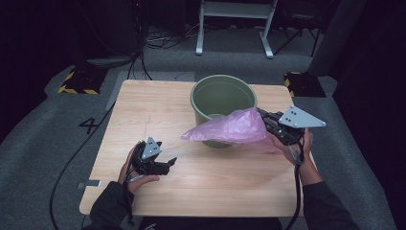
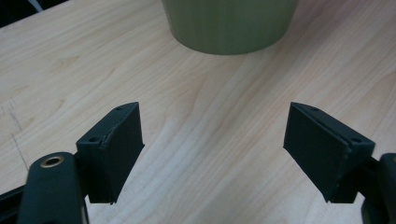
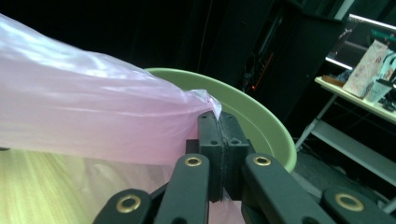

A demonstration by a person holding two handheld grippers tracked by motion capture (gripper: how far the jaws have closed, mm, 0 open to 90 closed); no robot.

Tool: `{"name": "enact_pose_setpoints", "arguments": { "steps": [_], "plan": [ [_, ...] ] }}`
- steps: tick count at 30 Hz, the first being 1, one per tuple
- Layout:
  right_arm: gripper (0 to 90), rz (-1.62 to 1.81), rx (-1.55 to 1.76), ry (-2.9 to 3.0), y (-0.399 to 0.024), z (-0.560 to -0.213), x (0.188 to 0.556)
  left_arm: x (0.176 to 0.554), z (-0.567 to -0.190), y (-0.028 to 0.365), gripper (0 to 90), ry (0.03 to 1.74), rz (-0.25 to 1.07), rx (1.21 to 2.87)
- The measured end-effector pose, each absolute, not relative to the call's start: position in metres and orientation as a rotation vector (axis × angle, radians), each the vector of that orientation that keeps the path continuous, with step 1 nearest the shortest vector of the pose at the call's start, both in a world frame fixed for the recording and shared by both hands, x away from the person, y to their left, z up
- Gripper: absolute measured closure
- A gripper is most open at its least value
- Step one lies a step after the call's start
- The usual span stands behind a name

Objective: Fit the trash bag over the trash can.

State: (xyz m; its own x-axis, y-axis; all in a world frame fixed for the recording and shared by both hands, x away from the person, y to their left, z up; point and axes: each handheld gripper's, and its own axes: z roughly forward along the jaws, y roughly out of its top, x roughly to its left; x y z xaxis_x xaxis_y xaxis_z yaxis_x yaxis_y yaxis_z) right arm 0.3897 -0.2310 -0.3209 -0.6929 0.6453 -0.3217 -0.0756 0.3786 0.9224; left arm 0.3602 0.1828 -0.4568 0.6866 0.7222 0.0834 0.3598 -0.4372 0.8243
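The right gripper (image 1: 266,120) pinches a pink plastic bag (image 1: 230,128) that hangs across the green bucket's (image 1: 223,95) front rim, at 12 o'clock on the counter (image 1: 143,110). The left gripper (image 2: 212,154), fingers wide and empty, should catch the bag's loose edge; its mouth is hard to make out
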Motion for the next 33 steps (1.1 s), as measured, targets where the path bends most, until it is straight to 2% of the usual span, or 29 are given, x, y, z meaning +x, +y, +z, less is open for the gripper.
{"name": "enact_pose_setpoints", "arguments": {
  "steps": [3, 7, 15, 19, 21, 33],
  "plan": [
    [90.0, 1.358, 0.499, 1.976, -0.231, -0.320, 0.397, 0.362, -0.446, 0.183, 22.4, 0.805, 0.533, 1.996],
    [90.0, 1.336, 0.502, 1.986, -0.230, -0.319, 0.403, 0.358, -0.431, 0.173, 22.3, 0.729, 0.557, 1.965],
    [90.0, 1.306, 0.526, 2.000, -0.224, -0.315, 0.409, 0.353, -0.400, 0.157, 22.3, 0.661, 0.580, 1.803],
    [90.0, 1.284, 0.537, 2.003, -0.222, -0.310, 0.412, 0.354, -0.386, 0.147, 22.8, 0.626, 0.624, 1.793],
    [90.0, 1.280, 0.545, 2.015, -0.220, -0.309, 0.414, 0.355, -0.379, 0.143, 26.4, 0.622, 0.677, 1.781],
    [89.9, 1.235, 0.580, 2.058, -0.211, -0.311, 0.430, 0.381, -0.363, 0.130, 24.1, 0.627, 0.673, 1.762]
  ]
}}
